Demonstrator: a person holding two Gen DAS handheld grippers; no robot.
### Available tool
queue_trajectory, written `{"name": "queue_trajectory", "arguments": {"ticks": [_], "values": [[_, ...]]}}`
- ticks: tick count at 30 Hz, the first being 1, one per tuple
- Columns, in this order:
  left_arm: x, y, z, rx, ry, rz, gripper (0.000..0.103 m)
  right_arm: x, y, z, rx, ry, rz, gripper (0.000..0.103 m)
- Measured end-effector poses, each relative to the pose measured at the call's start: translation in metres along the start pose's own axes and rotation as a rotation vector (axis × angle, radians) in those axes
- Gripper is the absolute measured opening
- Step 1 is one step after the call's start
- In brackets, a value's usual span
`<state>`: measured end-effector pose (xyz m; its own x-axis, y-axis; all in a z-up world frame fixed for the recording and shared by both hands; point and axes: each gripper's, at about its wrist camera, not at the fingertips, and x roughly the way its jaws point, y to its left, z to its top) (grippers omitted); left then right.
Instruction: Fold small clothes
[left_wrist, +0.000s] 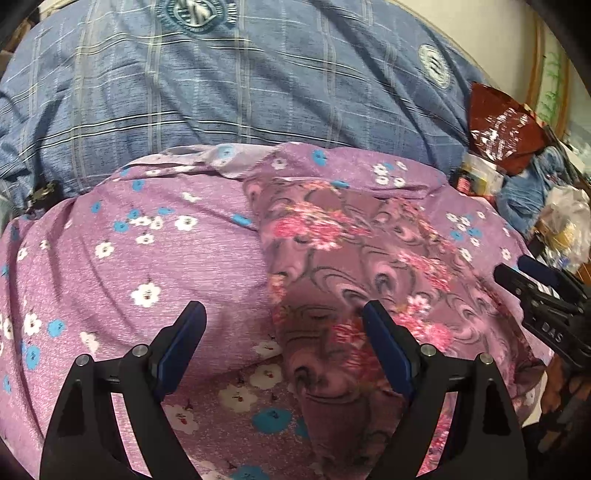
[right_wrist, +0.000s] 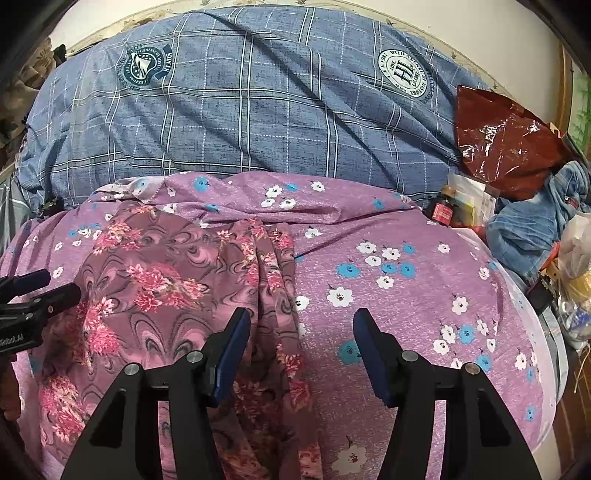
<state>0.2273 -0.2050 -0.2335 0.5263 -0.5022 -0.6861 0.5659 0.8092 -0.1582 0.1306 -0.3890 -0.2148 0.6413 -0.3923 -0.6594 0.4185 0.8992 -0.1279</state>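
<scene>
both my grippers hover with fingers spread, holding nothing. the floral garment (right_wrist: 177, 280) lies spread on the purple bedsheet (right_wrist: 406, 295), under the left gripper (left_wrist: 284, 314)'s right finger and the right gripper (right_wrist: 301, 319)'s left finger, presumably flattened for folding.

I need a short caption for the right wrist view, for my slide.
Open right gripper hovers over the edge of a mauve rose-print garment spread on a purple floral sheet; left gripper at left.

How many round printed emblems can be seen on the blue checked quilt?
2. One dark teal emblem sits on the quilt's upper left, one pale emblem on its upper right, seen from the right wrist. More may be hidden in folds of the blue checked quilt.
</scene>
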Motion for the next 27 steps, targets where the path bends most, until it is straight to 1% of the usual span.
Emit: {"name": "queue_trajectory", "arguments": {"ticks": [2,4,6,8,11,12,13,14,15,16,18,19,20,21,22,24,25,27], "values": [[0.001,-0.003,0.0,0.006,0.009,-0.033,0.087,0.002,-0.003,0.0,0.009,0.006,0.005,0.06],[0.002,-0.005,0.0,0.007,0.02,-0.07,0.087,0.006,-0.01,0.002,0.03,0.026,0.041,0.06],[0.006,-0.006,0.0,0.013,0.039,-0.084,0.087,0.014,-0.021,0.003,0.079,0.066,0.109,0.061],[0.009,-0.005,0.001,0.012,0.051,-0.092,0.087,0.021,-0.032,0.003,0.131,0.097,0.155,0.061],[0.012,-0.001,0.005,-0.007,0.058,-0.133,0.087,0.035,-0.051,0.006,0.207,0.133,0.232,0.061],[0.014,0.001,0.008,-0.017,0.062,-0.166,0.087,0.041,-0.057,0.007,0.231,0.147,0.262,0.061],[0.017,0.001,0.009,-0.02,0.07,-0.189,0.087,0.048,-0.064,0.008,0.259,0.176,0.319,0.061],[0.021,0.002,0.01,-0.025,0.088,-0.224,0.087,0.054,-0.065,0.007,0.276,0.196,0.356,0.061],[0.023,0.002,0.01,-0.03,0.102,-0.247,0.087,0.063,-0.069,0.007,0.302,0.23,0.412,0.061],[0.027,0.003,0.011,-0.046,0.125,-0.287,0.087,0.071,-0.07,0.006,0.322,0.269,0.462,0.061],[0.03,0.006,0.011,-0.077,0.153,-0.344,0.087,0.087,-0.072,0.003,0.356,0.347,0.537,0.062],[0.03,0.007,0.012,-0.081,0.158,-0.365,0.087,0.093,-0.073,0.0,0.372,0.372,0.564,0.062],[0.03,0.008,0.013,-0.086,0.162,-0.389,0.087,0.094,-0.074,0.0,0.378,0.373,0.584,0.065],[0.031,0.009,0.014,-0.09,0.166,-0.406,0.087,0.094,-0.075,0.0,0.385,0.372,0.62,0.069],[0.031,0.011,0.015,-0.094,0.17,-0.42,0.087,0.095,-0.076,-0.001,0.4,0.377,0.659,0.07],[0.032,0.014,0.016,-0.111,0.175,-0.441,0.087,0.097,-0.075,-0.002,0.421,0.387,0.708,0.071],[0.032,0.015,0.016,-0.117,0.177,-0.445,0.087,0.098,-0.074,-0.002,0.417,0.389,0.718,0.071],[0.034,0.015,0.017,-0.12,0.185,-0.443,0.087,0.098,-0.065,0.0,0.404,0.402,0.768,0.071]]}}
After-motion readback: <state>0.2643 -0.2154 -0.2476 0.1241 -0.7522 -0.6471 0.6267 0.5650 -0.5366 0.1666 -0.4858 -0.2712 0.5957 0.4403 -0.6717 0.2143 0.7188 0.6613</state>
